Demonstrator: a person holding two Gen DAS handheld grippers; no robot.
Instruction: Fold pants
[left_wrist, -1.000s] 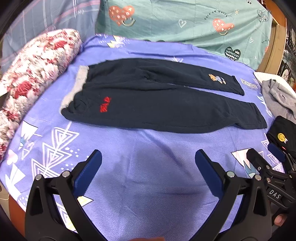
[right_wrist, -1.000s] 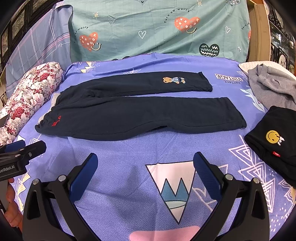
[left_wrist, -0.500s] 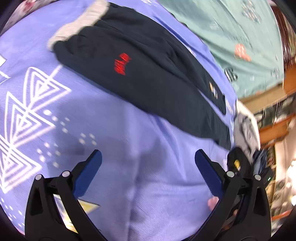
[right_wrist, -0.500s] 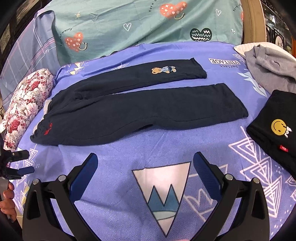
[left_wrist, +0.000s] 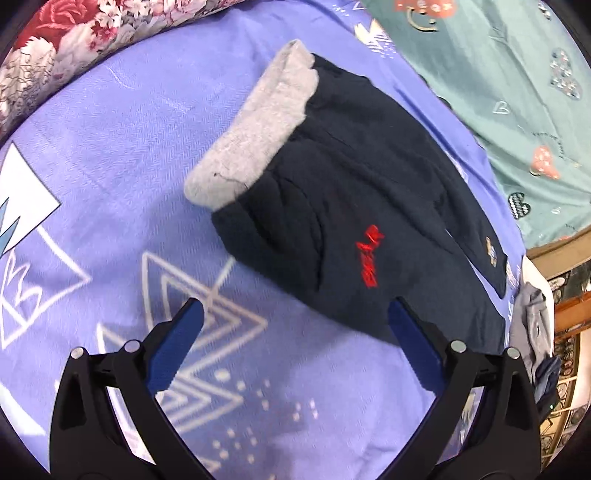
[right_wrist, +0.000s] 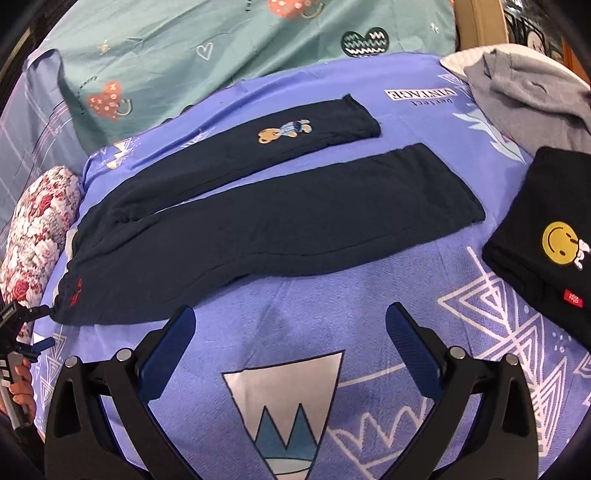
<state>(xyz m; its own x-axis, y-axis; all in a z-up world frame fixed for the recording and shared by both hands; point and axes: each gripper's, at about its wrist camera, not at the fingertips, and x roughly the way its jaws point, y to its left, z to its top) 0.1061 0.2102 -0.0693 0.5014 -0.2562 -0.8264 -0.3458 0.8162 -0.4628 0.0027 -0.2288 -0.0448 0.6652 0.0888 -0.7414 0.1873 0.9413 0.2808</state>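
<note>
Dark navy cloth: the pants (right_wrist: 280, 214) lie flat on the purple bedsheet (right_wrist: 332, 302), both legs stretched out side by side with a strip of sheet showing between them.
Waist end: we see the grey waistband (left_wrist: 255, 129) nearest the left side, with a red embroidered logo (left_wrist: 369, 254) on the hip just below it.
Leg ends: the two cuffs point toward the right side; the far leg carries a small bear patch (right_wrist: 284, 131).
Left gripper (left_wrist: 295, 325): we hold it with its blue pads spread wide, low over the sheet just beside the hip edge of the pants; nothing is between the pads.
Right gripper (right_wrist: 290, 334): also spread wide and empty, over the sheet just short of the near leg's long edge.
Done so far: we judge nothing is folded yet; the pants are only laid out and smoothed, with no layer doubled over.
Left to do: as we read it, one leg has to go over the other, then the length has to be folded down, so almost the whole task remains.
Step in hand: we appear to be lining up at the waist and along the near leg for a first pinch.
Nearby clutter: a black garment with a yellow smiley (right_wrist: 546, 236) and a grey garment (right_wrist: 528, 96) lie near the cuffs, apart from the pants; a floral pillow (right_wrist: 33, 229) sits by the waist end.
</note>
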